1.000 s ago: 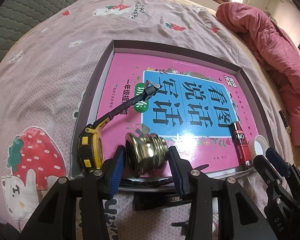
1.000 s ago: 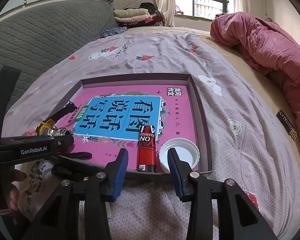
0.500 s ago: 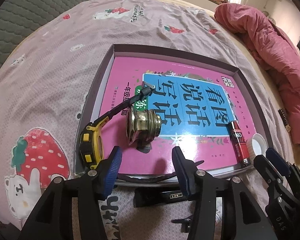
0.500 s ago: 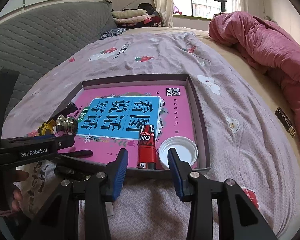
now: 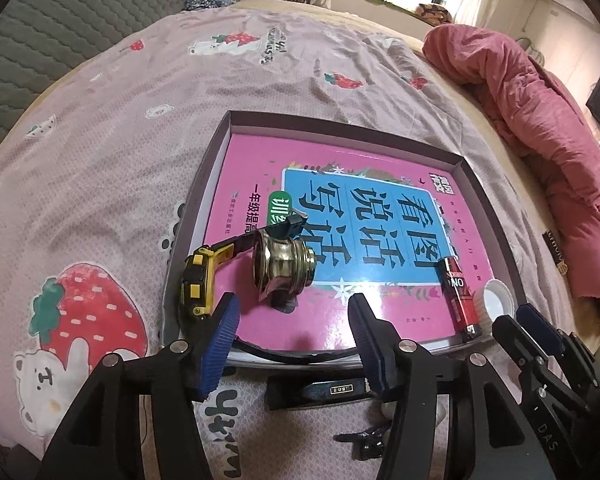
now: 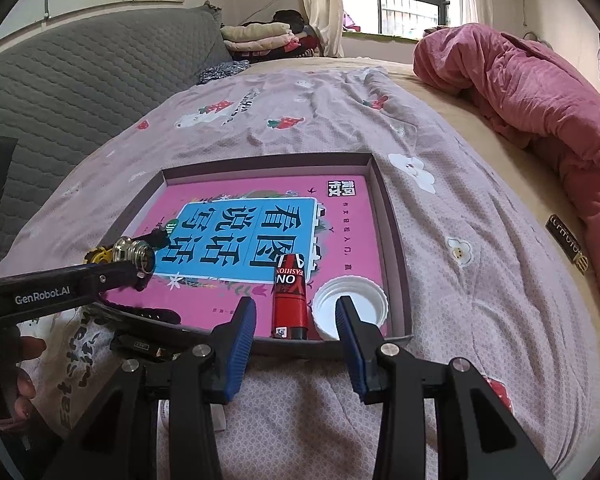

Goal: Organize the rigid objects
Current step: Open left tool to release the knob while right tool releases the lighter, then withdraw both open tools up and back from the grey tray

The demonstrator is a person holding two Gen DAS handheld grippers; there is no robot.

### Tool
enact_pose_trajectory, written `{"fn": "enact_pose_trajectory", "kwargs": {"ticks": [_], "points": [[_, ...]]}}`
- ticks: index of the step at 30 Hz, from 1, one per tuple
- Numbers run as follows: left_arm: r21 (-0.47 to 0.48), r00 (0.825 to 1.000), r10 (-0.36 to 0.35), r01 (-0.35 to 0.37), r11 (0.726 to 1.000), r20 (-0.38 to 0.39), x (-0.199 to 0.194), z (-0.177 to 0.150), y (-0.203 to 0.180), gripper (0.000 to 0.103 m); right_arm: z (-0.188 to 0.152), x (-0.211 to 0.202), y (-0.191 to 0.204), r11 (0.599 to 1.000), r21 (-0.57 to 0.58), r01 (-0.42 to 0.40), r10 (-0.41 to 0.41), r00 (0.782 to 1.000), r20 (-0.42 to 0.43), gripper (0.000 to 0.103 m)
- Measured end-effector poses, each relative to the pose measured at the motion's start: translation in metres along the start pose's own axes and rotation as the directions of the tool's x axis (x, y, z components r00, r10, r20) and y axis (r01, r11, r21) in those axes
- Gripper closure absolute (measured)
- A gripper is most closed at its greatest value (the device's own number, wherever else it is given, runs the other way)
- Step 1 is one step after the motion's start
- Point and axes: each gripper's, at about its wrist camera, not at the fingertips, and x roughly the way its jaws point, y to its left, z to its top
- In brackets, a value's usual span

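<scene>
Brass fitting [image 5: 282, 270] lies on its side on the glossy pink book cover [image 5: 324, 320] inside the shallow grey-walled tray [image 5: 492, 220], touching the strap of the yellow-and-black tape measure [image 5: 196, 286] at the tray's left edge; the left gripper [image 5: 294, 330] hangs just short of it, its jaws having just been opening, now spread with nothing between the ribbed blue pads [image 5: 220, 340]. My read is that the fitting has just been set down, so the clean way on is to back the claw straight off without brushing the round, threaded body, which looks apt to roll on that slick cover. The right gripper [image 6: 296, 334] hovers at the tray's near edge, part-open and empty, in front of the red cylinder [image 6: 290, 302] and the white ribbed cap [image 6: 350, 306] beside it. A flat black object [image 5: 320, 390] and a small dark clip-like item [image 5: 366, 438] lie on the soft printed bedsheet [image 5: 100, 160] outside the tray, seemingly next to gather
</scene>
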Motion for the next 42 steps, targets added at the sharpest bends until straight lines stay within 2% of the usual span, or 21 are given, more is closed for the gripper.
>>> {"fn": "enact_pose_trajectory", "kwargs": {"ticks": [5, 7, 18, 25, 38, 40, 42], "points": [[0.005, 0.999, -0.012, 0.011, 1.000, 0.030, -0.010, -0.001, -0.002, 0.041, -0.002, -0.001, -0.001, 1.000, 0.002, 0.002, -0.002, 1.000, 0.000, 0.059], [0.010, 0.999, -0.021, 0.021, 1.000, 0.034, -0.013, 0.000, -0.003, 0.041, -0.002, -0.002, -0.001, 1.000, 0.005, 0.003, -0.003, 1.000, 0.004, 0.055], [0.018, 0.998, -0.033, 0.032, 0.999, 0.061, -0.027, -0.006, -0.003, 0.040, -0.001, -0.006, -0.003, 1.000, 0.011, 0.007, -0.008, 1.000, 0.014, 0.055], [0.021, 0.996, -0.025, 0.024, 1.000, 0.087, -0.037, -0.008, 0.000, 0.034, -0.002, -0.012, -0.004, 1.000, 0.011, 0.009, -0.009, 1.000, 0.025, 0.055], [0.042, 0.996, -0.024, 0.020, 0.999, 0.085, -0.045, -0.017, -0.001, 0.034, -0.004, -0.023, -0.004, 1.000, 0.008, -0.001, 0.001, 0.999, 0.044, 0.054], [0.043, 0.996, -0.023, 0.020, 0.999, 0.084, -0.047, -0.018, -0.001, 0.034, -0.004, -0.025, -0.005, 1.000, 0.013, -0.003, 0.003, 0.999, 0.047, 0.048], [0.044, 0.996, -0.022, 0.019, 0.999, 0.087, -0.049, -0.019, -0.001, 0.034, -0.005, -0.028, -0.006, 1.000, 0.020, -0.009, 0.008, 0.999, 0.052, 0.046]]}}
